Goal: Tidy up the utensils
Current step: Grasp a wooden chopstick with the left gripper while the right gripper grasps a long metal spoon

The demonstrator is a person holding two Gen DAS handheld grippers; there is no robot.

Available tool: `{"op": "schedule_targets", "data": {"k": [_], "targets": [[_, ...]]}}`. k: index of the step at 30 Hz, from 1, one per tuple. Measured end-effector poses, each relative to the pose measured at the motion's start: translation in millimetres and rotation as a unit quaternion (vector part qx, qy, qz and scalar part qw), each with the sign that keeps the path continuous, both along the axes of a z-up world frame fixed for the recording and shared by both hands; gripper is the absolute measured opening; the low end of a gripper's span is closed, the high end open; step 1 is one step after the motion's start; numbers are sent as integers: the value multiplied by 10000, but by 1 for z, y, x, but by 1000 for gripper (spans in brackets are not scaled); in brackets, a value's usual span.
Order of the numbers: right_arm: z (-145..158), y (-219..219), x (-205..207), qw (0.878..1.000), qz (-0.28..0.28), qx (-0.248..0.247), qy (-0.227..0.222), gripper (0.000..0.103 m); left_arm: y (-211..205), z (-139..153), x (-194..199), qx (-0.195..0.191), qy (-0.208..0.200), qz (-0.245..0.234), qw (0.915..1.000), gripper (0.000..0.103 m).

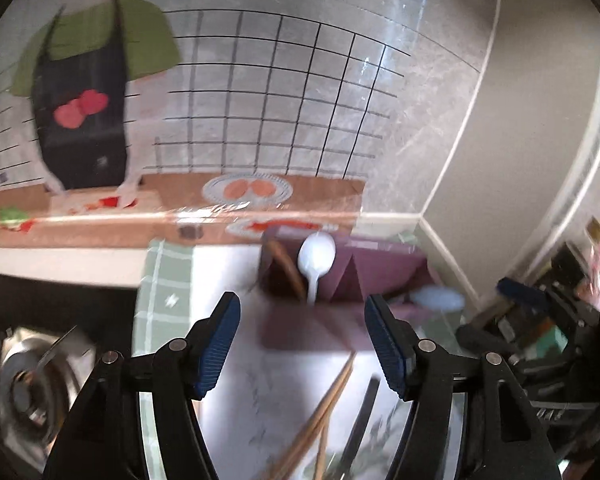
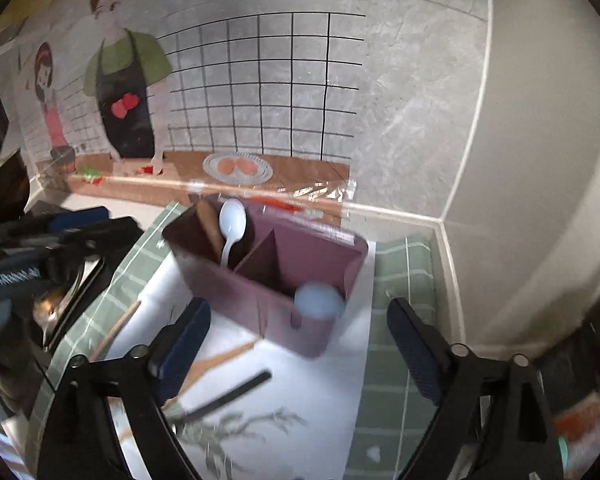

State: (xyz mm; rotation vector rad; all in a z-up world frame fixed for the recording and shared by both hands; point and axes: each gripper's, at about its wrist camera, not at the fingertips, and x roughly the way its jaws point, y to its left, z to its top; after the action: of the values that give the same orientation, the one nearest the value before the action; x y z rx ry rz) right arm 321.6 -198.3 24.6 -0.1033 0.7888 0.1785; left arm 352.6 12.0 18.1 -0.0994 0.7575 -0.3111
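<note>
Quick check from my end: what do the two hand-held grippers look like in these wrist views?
Both match: the left hand-held gripper and right hand-held gripper each have black angular linkage arms with silver pivot pins, ending in two fingers faced with dark blue ribbed pads. No cables, sleeves or hands are visible.

- The wall sticker [image 1: 260,80] bears handwritten Chinese characters along its top, reading roughly 温暖如你.
- White lettering on a black device [image 2: 12,276] is too blurred to read.
</note>
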Motion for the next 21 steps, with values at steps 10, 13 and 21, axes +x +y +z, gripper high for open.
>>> {"op": "schedule_targets", "data": {"k": [10,13,21], "targets": [[-24,0,-60,9972,-318,-634,216,101,46,-26,-68,526,501,9,9974,66],[-41,-5,-71,9963,-432,-481,571,101,48,-43,-81,498,681,49,9964,66],[-96,-1,-94,9843,-544,74,1679,64,50,-73,-113,329,1021,353,9936,66]]}}
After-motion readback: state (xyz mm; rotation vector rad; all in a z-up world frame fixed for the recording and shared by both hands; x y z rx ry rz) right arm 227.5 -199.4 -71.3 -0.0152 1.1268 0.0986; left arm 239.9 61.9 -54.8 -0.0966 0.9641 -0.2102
